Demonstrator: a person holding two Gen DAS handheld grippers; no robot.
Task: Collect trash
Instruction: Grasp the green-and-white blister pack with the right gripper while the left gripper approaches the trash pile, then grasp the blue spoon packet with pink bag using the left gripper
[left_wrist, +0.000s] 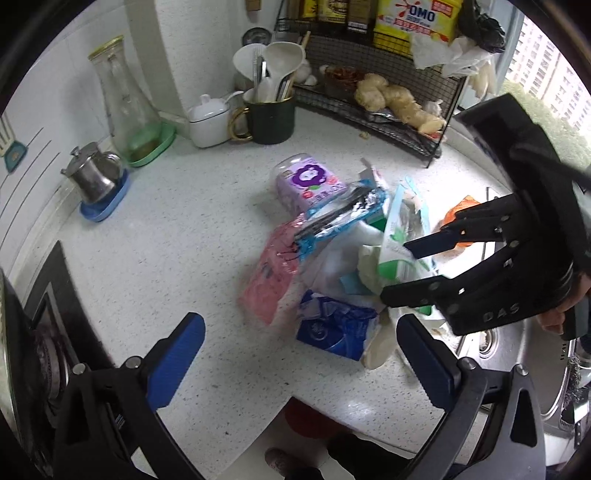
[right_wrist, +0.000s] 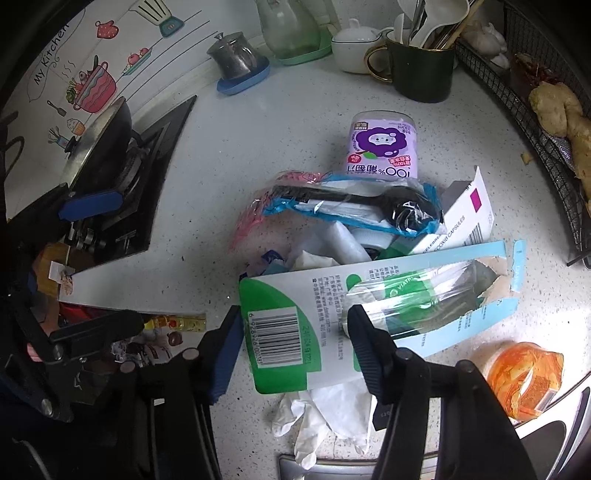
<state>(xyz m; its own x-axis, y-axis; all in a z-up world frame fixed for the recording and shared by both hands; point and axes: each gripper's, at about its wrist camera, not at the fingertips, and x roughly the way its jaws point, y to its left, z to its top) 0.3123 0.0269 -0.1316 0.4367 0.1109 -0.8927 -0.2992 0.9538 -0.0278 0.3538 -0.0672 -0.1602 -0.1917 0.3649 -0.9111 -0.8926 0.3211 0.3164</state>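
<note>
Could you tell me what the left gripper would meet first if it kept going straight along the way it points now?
Most likely the blue tissue pack at the near edge of the trash pile, lying ahead between the open jaws of the left gripper; depth is unclear, so it could reach bare countertop first.

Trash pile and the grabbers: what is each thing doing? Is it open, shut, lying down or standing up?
Left gripper, open, nothing between.
Right gripper, around the card pack, grip unclear.
Card pack, torn open, tilted.
Bottle, lying on its side.
Glove, crumpled flat.
Steel pot, upright, lid on.
Mug, upright, full of utensils.
</note>
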